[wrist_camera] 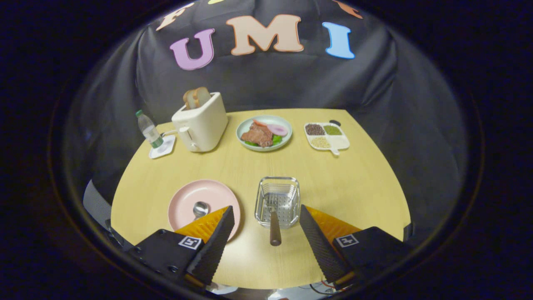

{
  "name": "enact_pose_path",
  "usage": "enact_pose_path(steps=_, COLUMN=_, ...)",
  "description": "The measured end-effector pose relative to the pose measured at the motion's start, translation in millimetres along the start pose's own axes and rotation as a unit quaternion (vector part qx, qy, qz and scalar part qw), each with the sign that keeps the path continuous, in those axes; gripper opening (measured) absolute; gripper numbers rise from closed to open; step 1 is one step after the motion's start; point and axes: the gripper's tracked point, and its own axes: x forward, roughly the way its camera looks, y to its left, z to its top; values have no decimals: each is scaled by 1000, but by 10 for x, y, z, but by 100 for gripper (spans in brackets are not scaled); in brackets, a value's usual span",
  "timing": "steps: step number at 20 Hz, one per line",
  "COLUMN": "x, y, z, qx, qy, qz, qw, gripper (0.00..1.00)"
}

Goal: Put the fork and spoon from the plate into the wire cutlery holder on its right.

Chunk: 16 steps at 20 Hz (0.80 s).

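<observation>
the gripper (266,216) hangs wide open at the bottom of the frame, holding nothing. at centre the fork (274,223) lies in the wire cutlery holder (278,201), its brown handle sticking out over the near rim between the fingers, its tines hard to make out against the mesh. lower left, the spoon (200,208) sits on the pink plate (195,198), its handle hidden behind the left finger.

No readable text on the water bottle's (149,131) label, too small. Square black-and-white marker tags sit on the gripper (266,221) finger mounts; fingers spread wide apart, nothing gripped.
</observation>
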Motion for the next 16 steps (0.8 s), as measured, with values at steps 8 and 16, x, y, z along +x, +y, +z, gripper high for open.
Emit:
enact_pose_path(steps=8, x=-300, y=403, z=287, qx=3, qy=-166, qz=-52, qw=985, gripper=100)
enact_pose_path(steps=16, x=-298, y=1152, z=-501, qx=12, qy=-143, qz=-41, qw=989, gripper=100)
